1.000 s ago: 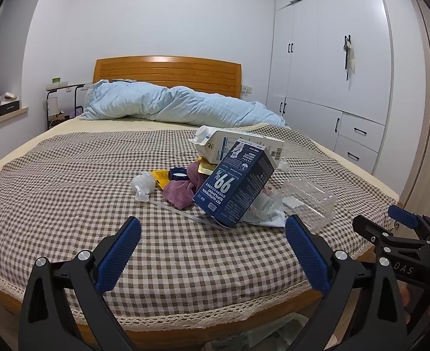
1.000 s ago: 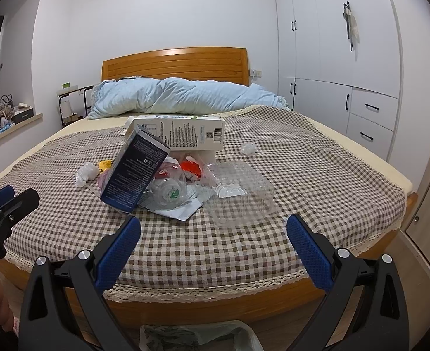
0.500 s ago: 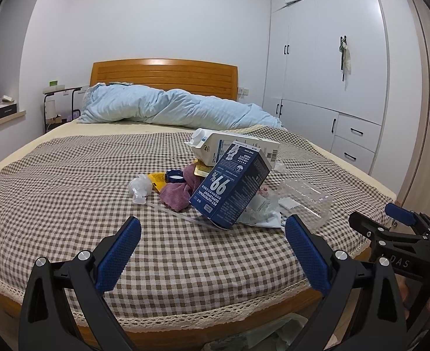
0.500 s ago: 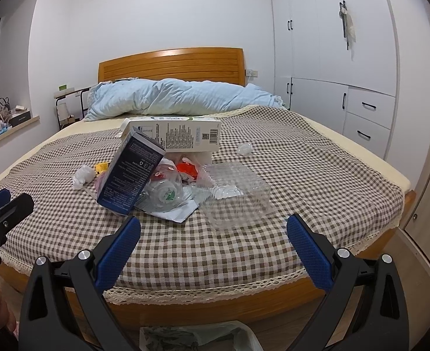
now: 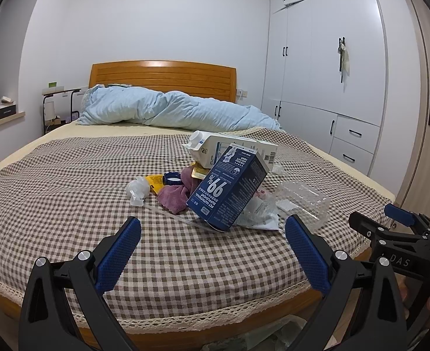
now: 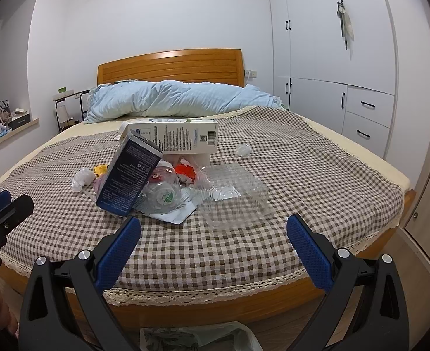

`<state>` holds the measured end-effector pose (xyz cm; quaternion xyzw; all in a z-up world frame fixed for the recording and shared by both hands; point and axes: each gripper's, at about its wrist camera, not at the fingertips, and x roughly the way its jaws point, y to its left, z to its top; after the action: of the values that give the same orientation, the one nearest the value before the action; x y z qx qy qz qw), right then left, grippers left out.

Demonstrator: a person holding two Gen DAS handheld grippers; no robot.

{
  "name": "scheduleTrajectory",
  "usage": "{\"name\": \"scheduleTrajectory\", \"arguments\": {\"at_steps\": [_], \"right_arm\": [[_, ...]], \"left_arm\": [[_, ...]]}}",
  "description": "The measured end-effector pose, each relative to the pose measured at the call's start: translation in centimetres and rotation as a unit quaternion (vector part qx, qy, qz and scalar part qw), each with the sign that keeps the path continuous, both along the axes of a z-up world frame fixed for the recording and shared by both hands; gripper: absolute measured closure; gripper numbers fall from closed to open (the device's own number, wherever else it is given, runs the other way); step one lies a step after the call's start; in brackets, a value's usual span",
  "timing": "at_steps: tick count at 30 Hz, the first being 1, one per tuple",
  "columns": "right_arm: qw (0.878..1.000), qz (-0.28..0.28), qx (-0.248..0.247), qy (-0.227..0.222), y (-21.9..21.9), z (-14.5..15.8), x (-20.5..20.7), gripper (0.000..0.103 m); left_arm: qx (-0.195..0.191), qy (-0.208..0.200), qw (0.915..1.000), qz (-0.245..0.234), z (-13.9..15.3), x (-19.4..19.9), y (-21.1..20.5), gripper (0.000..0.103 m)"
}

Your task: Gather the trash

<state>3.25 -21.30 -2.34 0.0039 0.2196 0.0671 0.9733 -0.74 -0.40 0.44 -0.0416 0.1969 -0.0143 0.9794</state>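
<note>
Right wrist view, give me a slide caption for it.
Open right tool facing a trash pile on the checked bedspread: clear plastic container, dark blue carton, white carton.

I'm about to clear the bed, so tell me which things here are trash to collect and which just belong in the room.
Trash to collect:
dark blue box
white carton
clear plastic container
crumpled white wrapper
blue cap

Not part of it:
light blue duvet
checked bedspread
white wardrobe
purple cloth, unclear

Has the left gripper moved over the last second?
Yes. The left gripper has tilted upward slightly: the headboard sits lower in its view than before, and the jaws remain open.
</note>
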Motion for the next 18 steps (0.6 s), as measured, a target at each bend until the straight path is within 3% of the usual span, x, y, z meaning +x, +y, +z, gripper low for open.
{"name": "scheduleTrajectory", "arguments": {"at_steps": [18], "right_arm": [[1.0, 0.001, -0.001, 0.0, 0.12, 0.08, -0.05, 0.006]], "left_arm": [[-0.001, -0.005, 1.0, -0.004, 0.13, -0.18, -0.09, 0.007]]}}
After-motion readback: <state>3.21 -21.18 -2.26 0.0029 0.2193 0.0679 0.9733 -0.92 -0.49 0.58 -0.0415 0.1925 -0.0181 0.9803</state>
